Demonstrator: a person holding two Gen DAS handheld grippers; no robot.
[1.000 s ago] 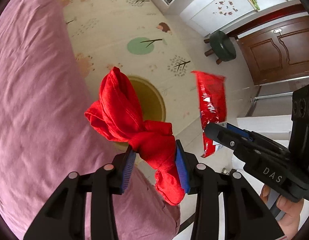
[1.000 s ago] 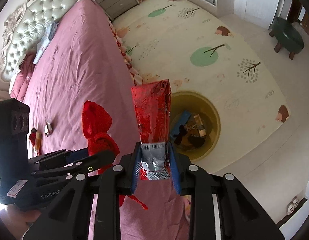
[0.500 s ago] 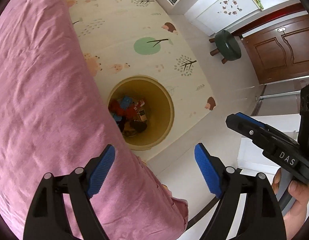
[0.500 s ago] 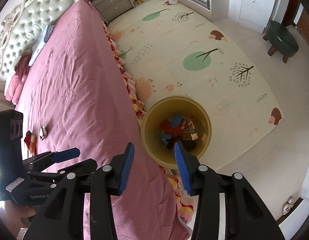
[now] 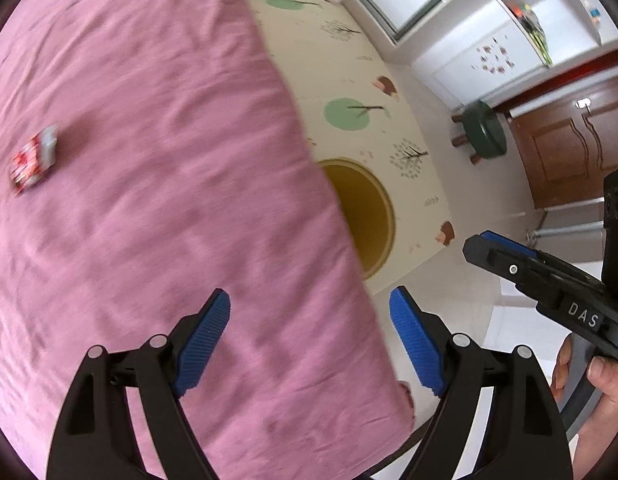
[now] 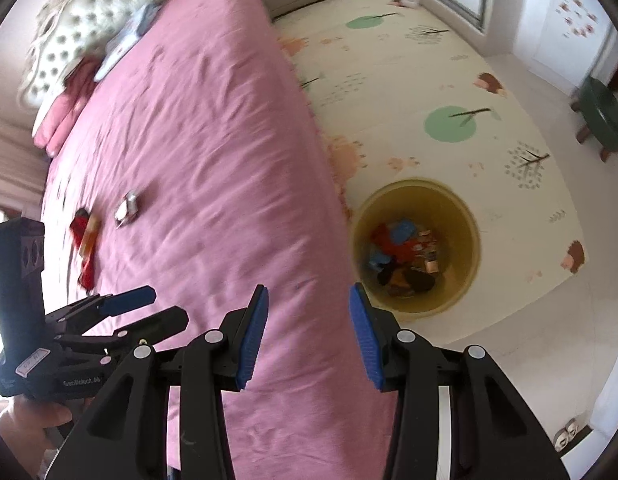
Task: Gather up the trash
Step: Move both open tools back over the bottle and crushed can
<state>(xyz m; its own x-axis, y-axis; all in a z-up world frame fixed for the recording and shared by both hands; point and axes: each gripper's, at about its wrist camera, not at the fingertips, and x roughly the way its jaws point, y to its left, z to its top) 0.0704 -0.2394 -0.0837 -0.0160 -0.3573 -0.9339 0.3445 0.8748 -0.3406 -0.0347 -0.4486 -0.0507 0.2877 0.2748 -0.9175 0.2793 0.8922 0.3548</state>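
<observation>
Hovering: both grippers over pink bedspread (image 5: 157, 184), angled steeply down, nothing in either.
Left gripper (image 5: 309, 344): jaws spread wide, empty; had just been opening, nothing between them. Bedspread under the left pad, bare floor under the right one.
Right gripper (image 6: 307, 334): jaws parted, narrower gap than the left, empty; had just been opening, nothing between them. Bedspread edge ran up between the pads.
Bin (image 6: 465, 216): yellow round bin on the floor mat (image 6: 409, 80), ahead and right of the right jaws, tight against the bed side. Held a heap of red, blue and dark trash (image 6: 403, 250). In left view only half the bin showed, ahead of the jaws, rest hidden by bedspread.
Wrapper (image 5: 33, 158): red and silver, lay on bedspread far ahead-left of left jaws, blurred.
More litter: red packet (image 6: 84, 236) and small silver piece (image 6: 127, 208) on bedspread, ahead-left of right jaws, near each other, apart from bin.
Hands: hand (image 5: 597, 392) gripped right tool's handle; other hand (image 6: 25, 420) on left tool.
Stool (image 5: 485, 128): green, well beyond bin.
</observation>
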